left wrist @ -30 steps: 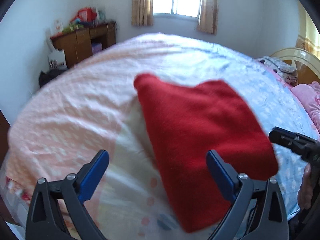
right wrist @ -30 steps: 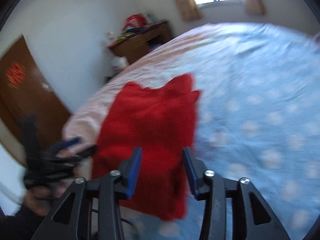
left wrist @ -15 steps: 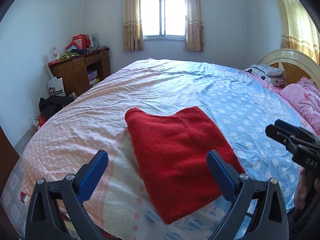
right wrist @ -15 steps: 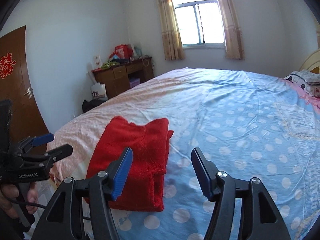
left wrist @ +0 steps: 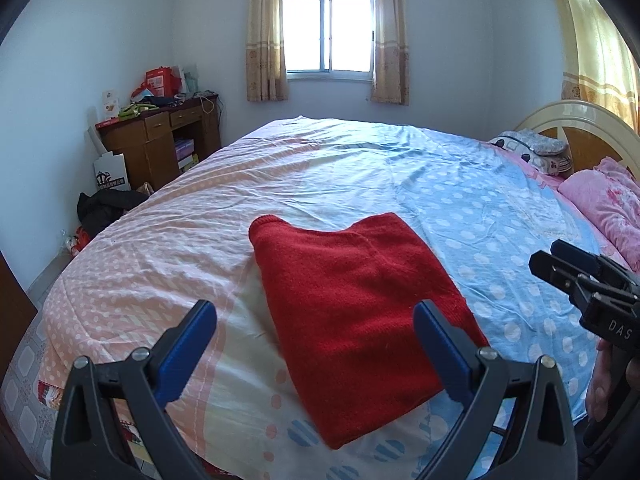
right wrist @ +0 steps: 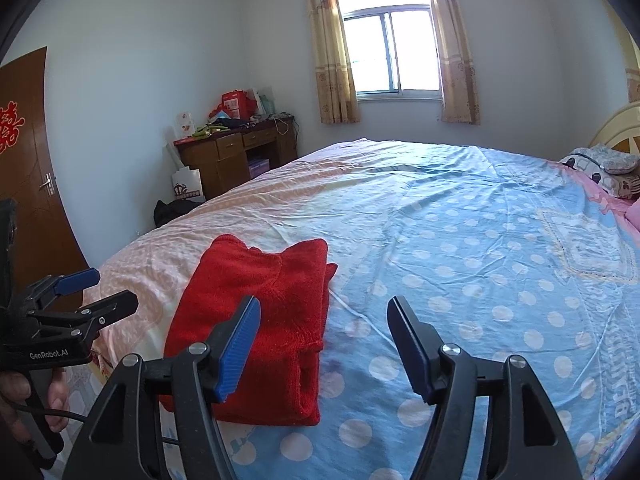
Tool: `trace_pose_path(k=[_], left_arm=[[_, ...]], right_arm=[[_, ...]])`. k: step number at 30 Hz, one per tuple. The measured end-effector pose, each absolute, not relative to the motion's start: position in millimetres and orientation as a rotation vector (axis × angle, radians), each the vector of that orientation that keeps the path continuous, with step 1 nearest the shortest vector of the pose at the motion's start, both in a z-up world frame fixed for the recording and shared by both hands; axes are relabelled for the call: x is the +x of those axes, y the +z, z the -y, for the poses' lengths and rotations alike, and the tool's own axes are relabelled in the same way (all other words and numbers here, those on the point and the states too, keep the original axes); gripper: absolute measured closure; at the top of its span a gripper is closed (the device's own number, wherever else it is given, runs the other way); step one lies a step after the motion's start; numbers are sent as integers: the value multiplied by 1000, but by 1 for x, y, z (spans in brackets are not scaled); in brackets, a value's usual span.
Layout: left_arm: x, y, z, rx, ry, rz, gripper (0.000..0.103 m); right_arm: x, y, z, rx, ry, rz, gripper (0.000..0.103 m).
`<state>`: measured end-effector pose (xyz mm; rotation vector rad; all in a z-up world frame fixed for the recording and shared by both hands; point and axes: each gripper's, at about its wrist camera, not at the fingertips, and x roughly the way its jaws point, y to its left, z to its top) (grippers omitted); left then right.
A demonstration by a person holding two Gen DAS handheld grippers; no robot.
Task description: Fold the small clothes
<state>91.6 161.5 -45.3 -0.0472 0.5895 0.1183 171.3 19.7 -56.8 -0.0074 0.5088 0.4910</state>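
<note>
A red knit garment (left wrist: pixel 360 308) lies folded flat near the bed's (left wrist: pixel 400 168) front edge.

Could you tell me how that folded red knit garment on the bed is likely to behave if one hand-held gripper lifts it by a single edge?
The red knit garment looks soft and thick, so it would probably sag. Its stacked layers, visible at the open edge, would likely fall open. The fuzzy knit should grip rather than slip on the bedsheet.

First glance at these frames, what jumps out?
The folded red sweater lying flat near the bed's near edge, vivid against the pink and blue polka-dot cover. Both blue-padded grippers, left gripper and right gripper, hover open and empty above it. Behind, a bright curtained window.
</note>
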Motion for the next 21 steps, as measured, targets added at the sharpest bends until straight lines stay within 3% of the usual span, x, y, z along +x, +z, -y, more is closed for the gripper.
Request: trace_pose_path(k=[21], left_arm=[[92, -48, -158, -49, 119, -595, 2]], right_arm=[[166, -58, -24, -21, 489, -512, 36]])
